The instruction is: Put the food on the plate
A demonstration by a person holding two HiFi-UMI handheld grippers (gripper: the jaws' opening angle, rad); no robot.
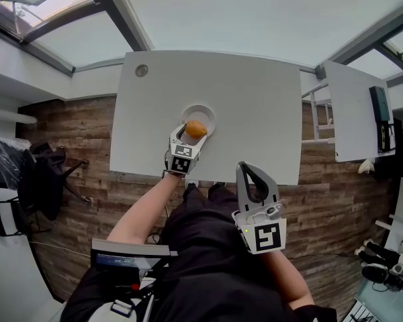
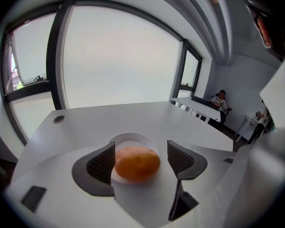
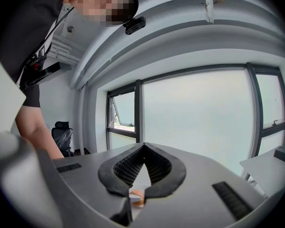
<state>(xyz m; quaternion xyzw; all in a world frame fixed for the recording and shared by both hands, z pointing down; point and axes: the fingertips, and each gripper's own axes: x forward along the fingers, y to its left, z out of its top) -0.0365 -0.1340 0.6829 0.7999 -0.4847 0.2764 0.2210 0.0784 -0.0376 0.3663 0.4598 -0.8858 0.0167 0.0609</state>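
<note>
A round orange piece of food rests on the near side of a small white plate in the middle of the white table. My left gripper is open around the food. In the left gripper view the food lies against the left pad, with a clear gap to the right pad; the plate shows behind it. My right gripper hangs off the table's near edge, close to the person's body, shut with nothing in it. Its jaws meet at the tips.
A round grommet sits at the table's far left corner. A second white table with a dark device stands to the right. A black chair is on the wooden floor at the left.
</note>
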